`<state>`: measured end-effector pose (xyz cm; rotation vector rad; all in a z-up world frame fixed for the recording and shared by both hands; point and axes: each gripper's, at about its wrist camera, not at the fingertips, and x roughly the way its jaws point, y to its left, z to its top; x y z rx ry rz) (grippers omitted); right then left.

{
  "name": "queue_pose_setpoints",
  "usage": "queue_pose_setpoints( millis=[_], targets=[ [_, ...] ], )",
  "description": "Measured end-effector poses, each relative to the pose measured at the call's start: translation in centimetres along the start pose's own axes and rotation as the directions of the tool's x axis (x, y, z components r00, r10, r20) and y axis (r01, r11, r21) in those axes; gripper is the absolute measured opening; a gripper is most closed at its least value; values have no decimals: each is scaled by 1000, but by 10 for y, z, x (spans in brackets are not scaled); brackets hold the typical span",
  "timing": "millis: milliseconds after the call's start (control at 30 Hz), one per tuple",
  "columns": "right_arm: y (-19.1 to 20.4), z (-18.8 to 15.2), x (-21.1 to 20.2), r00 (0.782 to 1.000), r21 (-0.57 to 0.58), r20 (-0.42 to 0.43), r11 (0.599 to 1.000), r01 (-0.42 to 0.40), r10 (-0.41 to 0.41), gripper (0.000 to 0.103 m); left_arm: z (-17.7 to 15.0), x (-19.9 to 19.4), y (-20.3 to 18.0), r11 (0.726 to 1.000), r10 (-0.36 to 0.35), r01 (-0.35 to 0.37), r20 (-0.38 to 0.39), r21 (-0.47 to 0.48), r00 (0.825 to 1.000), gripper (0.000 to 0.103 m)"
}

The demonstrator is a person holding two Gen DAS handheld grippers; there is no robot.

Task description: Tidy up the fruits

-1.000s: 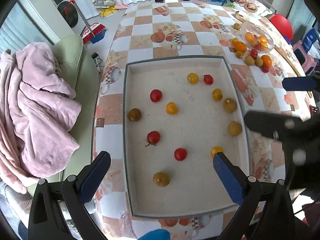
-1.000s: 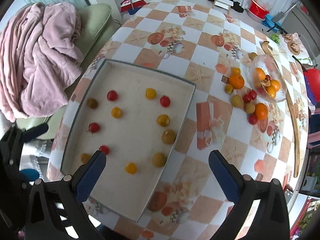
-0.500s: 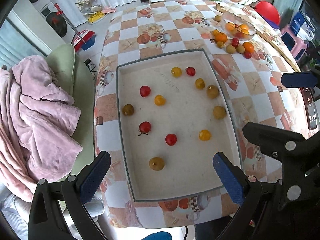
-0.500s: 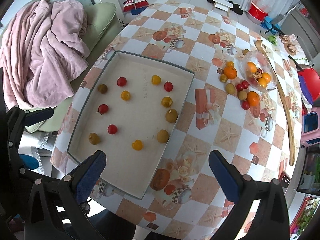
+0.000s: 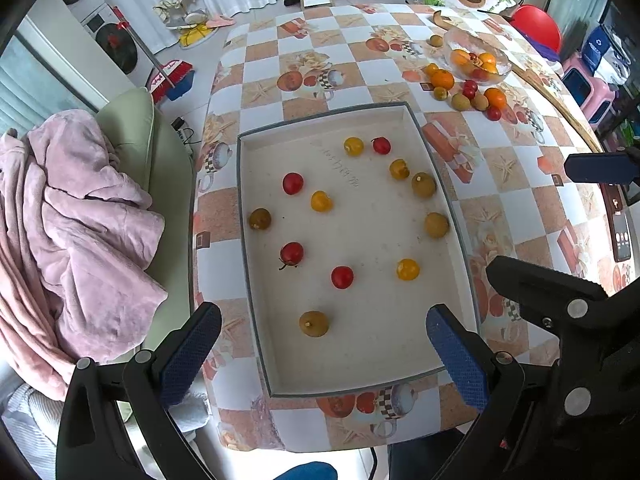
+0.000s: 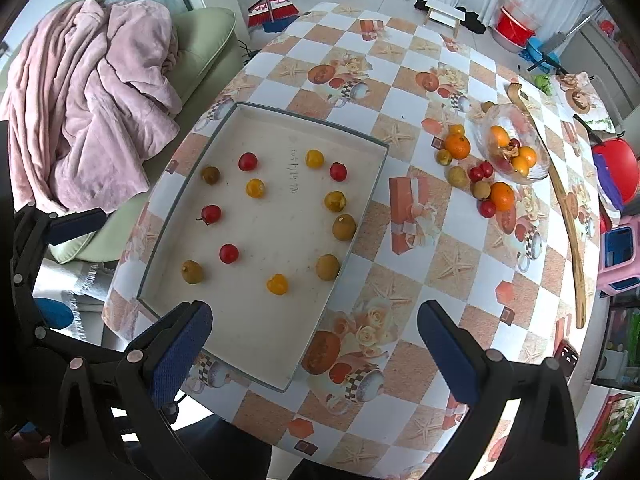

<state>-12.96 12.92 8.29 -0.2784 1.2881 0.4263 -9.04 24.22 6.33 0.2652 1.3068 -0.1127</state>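
Note:
A shallow grey-rimmed tray (image 5: 256, 280) (image 6: 362, 204) on the checked table holds several red, yellow and brownish small fruits in a loose ring, such as a red one (image 5: 342, 277) and a brown one (image 6: 343, 227). A glass bowl (image 5: 476, 60) (image 6: 514, 148) with oranges stands far right, with more loose fruit (image 6: 482, 190) beside it. My left gripper (image 5: 324, 354) is open and empty, high above the tray's near end. My right gripper (image 6: 314, 354) is open and empty, above the tray's near right corner.
A pink blanket (image 5: 72, 224) lies on a green sofa (image 6: 200, 36) left of the table. A long wooden stick (image 6: 568, 216) and a phone (image 5: 620, 232) lie at the table's right side. Red chair (image 5: 536, 28), buckets and stools stand beyond.
Both grippers have risen and pulled back from the tray, so more of the table and room shows. The fruits have not moved.

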Motion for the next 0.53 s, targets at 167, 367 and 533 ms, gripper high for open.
queue_pose_setpoints(
  millis=[167,367,533],
  targets=[
    [-1,1,-4,1000,5,9,1000,3,-3,103,0,-1,-1,1000,1,-1,1,1,1000,103],
    [-1,1,-4,1000,4,10,1000,3,-3,102,1,-3,-2,1000,-4,4,6,-6,1000,103],
    [1,1,-4,1000,7,6,1000,3,-3,103,1,-3,-6,1000,-14,14,-4,-9,1000,103]
  ],
)
